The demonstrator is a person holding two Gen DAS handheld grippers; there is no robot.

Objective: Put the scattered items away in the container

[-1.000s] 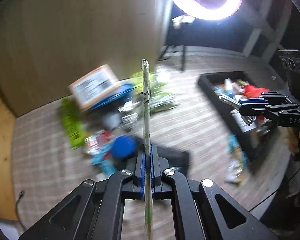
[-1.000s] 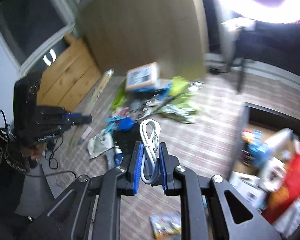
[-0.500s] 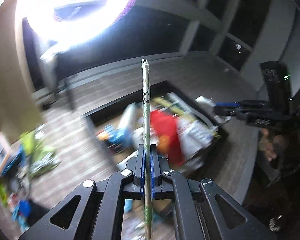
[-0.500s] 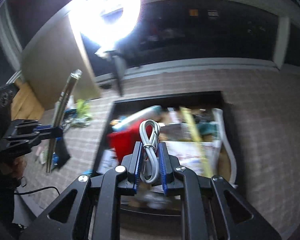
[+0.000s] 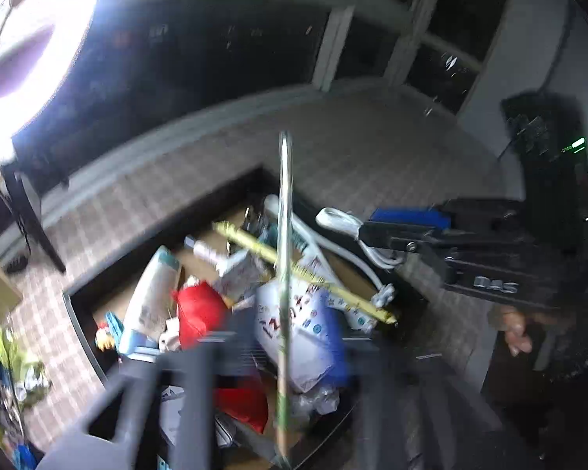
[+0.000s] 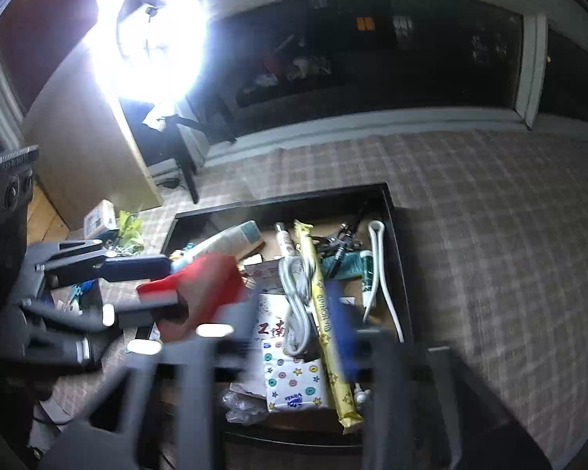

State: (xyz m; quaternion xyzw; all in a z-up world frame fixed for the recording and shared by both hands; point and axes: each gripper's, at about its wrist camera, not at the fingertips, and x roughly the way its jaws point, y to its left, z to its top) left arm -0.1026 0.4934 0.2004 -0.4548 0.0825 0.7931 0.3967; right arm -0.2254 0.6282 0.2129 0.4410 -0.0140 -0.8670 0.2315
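The black container (image 6: 392,215) lies on the checked cloth, full of items: a red pouch (image 5: 200,313), a yellow stick pack (image 6: 325,313), a white tube (image 6: 231,239). Both grippers hover over it with jaws spread and motion-blurred. My left gripper (image 5: 282,360) is open; the thin flat packet (image 5: 284,274) stands edge-on between its fingers, loose, above the container. My right gripper (image 6: 294,313) is open; the coiled white cable (image 6: 294,297) hangs free between its fingers over the container. The cable (image 5: 349,231) also shows in the left wrist view by the right gripper (image 5: 411,231).
Scattered items remain at the left: green packets (image 5: 15,364) and a cardboard box (image 6: 98,219). A bright ring light (image 6: 149,39) on a stand is behind. A white curved clip (image 6: 380,274) lies along the container's right wall.
Both grippers swung from the scattered pile to above the container, then opened; the packet and the cable are released from the pads.
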